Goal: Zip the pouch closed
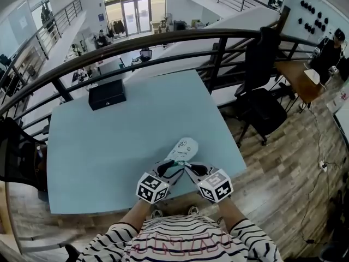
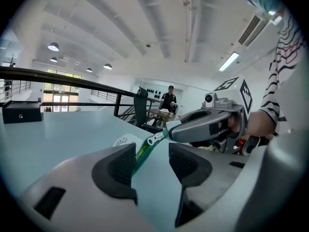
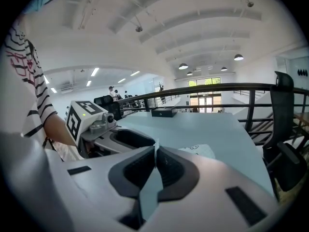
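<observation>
Nearest the person, the left gripper [image 2: 152,163] stands released just on the near side of the white oval fabric pouch [image 1: 182,148]. Its dark pads are apart, and the pouch's green zip band [image 2: 142,151] runs up between them, close against the left-hand pad but not pinched. Beside it, also at the pouch's near end, the right gripper [image 3: 155,162] is clenched on the small white metal pull tab [image 2: 157,138], a thin sliver showing between its closed pads.

The pouch lies flat on the pale blue table [image 1: 98,146], its near end meeting both grippers. Well beyond its far end sits a black rectangular box [image 1: 107,94], and past that a dark metal railing [image 1: 163,41].

I judge the zipping is just being set up: the slider is gripped, but the pouch is not yet anchored. The next move likely calls for the left jaws to close on the zip band's end, then a steady pull of the tab along the band, away from that anchor, keeping the fabric taut so the slider does not snag
</observation>
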Tool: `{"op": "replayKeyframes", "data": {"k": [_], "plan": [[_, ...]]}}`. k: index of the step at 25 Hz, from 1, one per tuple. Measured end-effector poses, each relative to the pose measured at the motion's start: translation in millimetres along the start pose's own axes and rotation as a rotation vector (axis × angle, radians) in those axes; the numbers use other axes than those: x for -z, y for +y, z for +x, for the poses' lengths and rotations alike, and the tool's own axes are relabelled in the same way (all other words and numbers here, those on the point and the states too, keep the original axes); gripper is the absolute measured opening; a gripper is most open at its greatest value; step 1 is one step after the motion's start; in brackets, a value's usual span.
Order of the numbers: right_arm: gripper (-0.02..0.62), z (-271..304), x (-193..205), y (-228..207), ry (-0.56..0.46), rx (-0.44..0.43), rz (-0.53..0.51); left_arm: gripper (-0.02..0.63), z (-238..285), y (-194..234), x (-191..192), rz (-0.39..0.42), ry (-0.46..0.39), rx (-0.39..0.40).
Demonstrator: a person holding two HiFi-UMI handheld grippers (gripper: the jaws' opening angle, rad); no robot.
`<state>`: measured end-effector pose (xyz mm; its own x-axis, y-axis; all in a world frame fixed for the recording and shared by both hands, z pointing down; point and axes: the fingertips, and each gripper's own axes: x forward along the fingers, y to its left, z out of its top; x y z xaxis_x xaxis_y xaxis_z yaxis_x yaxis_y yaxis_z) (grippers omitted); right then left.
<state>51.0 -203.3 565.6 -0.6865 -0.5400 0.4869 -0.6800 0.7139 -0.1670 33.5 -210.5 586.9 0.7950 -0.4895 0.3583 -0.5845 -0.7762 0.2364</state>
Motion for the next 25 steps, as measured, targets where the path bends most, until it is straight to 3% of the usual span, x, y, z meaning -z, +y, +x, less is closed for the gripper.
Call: {"op": "replayKeyframes", "data": {"k": [11,21,25], "plan": [[0.037,-9,-5,-8,-0.014,-0.007,0.001,0.193,13,-21,-9,0.032,0.001,0.177],[0.037,-20,-13,-17,-0.048,-0.036,0.027,0.193,17,-28,-24,-0.066,-0.084,0.349],[0.037,-26,-11,-18,-0.034,-0.044,0.011,0.233,16,-34,-31,-0.126,-0.125,0.432]]}}
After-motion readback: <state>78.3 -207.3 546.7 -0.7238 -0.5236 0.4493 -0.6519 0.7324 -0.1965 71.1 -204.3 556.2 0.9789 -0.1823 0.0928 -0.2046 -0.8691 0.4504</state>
